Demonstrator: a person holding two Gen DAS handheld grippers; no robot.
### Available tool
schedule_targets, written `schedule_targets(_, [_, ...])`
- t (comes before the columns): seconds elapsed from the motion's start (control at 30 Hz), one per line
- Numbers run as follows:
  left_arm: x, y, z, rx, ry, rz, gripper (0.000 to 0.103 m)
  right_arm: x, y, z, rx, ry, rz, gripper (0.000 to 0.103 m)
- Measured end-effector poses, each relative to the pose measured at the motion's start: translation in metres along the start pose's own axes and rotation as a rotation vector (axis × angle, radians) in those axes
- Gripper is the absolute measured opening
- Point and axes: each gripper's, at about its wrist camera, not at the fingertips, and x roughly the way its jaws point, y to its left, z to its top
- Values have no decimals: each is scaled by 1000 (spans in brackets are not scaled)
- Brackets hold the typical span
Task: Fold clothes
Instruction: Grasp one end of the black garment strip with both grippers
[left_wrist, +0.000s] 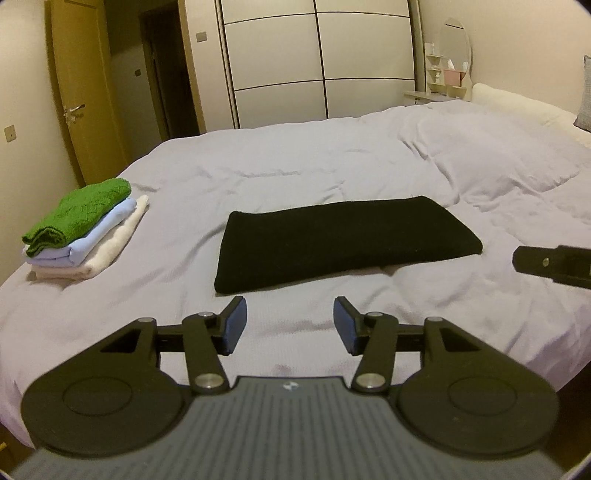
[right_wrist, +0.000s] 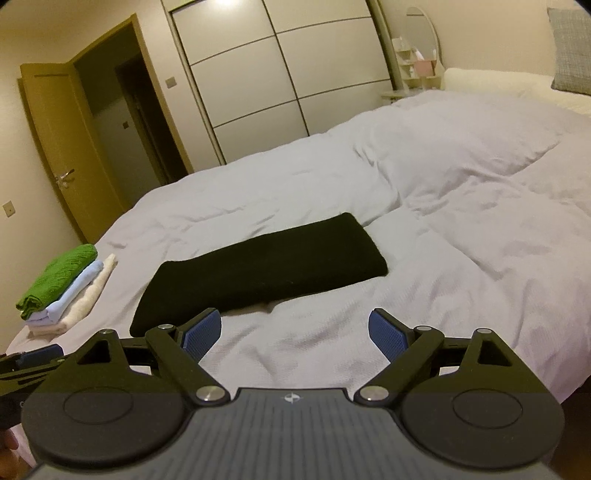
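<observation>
A black garment (left_wrist: 343, 242) lies folded into a long flat strip on the white bed cover (left_wrist: 295, 166); it also shows in the right wrist view (right_wrist: 266, 273). My left gripper (left_wrist: 290, 323) is open and empty, just short of the strip's near edge. My right gripper (right_wrist: 294, 334) is open and empty, just short of the strip's near right part. Its tip (left_wrist: 550, 264) shows at the right edge of the left wrist view. A stack of folded clothes, green on pale blue on cream (left_wrist: 81, 229), sits at the bed's left corner, also seen in the right wrist view (right_wrist: 62, 288).
A pillow (left_wrist: 517, 103) lies at the bed's head, far right. A white sliding wardrobe (left_wrist: 317, 59) stands beyond the bed. A wooden door (left_wrist: 81, 92) stands open at the left. A small shelf with a mirror (left_wrist: 448, 66) is in the far corner.
</observation>
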Motion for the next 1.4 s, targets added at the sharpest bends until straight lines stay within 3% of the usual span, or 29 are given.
schedule_targets(0.23, [28, 17, -3, -33, 28, -46, 49, 18, -10, 1, 95, 37, 43, 89])
schedule_targets(0.4, [68, 28, -3, -2, 12, -74, 48, 58, -51, 0, 398, 60, 202, 79])
schedule_targets(0.57, [121, 12, -9, 347, -49, -36, 48, 119, -80, -2, 566, 141, 244, 71])
schedule_targets(0.7, [173, 3, -20, 621, -55, 19, 48, 169, -100, 2, 673, 166, 241, 68])
schedule_targets(0.87, [230, 10, -37, 838, -35, 77, 45, 222, -127, 4, 812, 176, 214, 56])
schedule_targets(0.97, [248, 17, -36, 833, -38, 43, 37, 242, -137, 6, 863, 157, 220, 51])
schedule_targets(1.07, [256, 21, -32, 819, -42, 10, 27, 260, -137, 12, 843, 150, 179, 32])
schedule_targets(1.13, [251, 26, -32, 809, -61, -3, 22, 257, -134, 13, 807, 133, 164, 25])
schedule_targets(1.27, [231, 44, -26, 737, -89, -30, 12, 234, -118, 18, 722, 79, 153, 22])
schedule_targets(1.4, [201, 55, -22, 704, -113, -36, 11, 202, -109, 17, 719, 58, 177, 22])
